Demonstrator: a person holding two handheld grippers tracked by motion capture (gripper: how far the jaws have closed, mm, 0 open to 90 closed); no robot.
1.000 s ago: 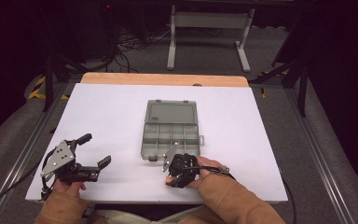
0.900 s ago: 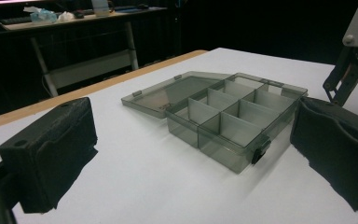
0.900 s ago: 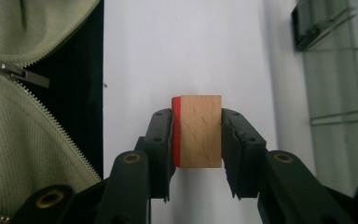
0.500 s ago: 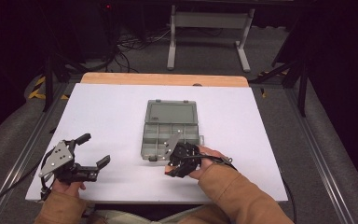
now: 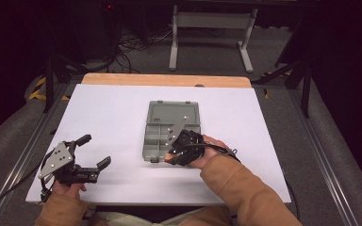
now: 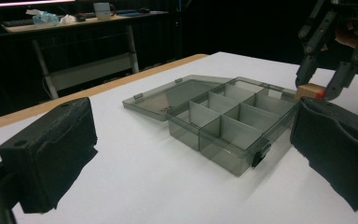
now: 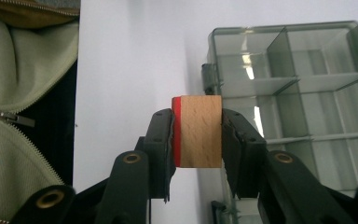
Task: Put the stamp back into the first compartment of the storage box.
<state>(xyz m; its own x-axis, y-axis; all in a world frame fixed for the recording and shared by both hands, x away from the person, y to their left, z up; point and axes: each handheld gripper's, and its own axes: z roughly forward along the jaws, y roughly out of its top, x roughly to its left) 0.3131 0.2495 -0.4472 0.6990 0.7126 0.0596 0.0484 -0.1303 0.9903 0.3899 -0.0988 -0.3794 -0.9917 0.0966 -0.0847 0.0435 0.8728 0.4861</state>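
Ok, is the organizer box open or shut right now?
Open. The organizer box has its lid folded flat onto the table, and the divided compartments stand exposed and look empty.

The right claw point(image 5: 175, 149) has moved up the table from its near edge and now hangs over the front right corner of the compartment box point(image 5: 169, 129), its wooden block point(image 7: 198, 131) clamped between the jaws; the sleeve has stretched forward behind it. The left claw point(image 5: 94, 151) has edged slightly back toward the person
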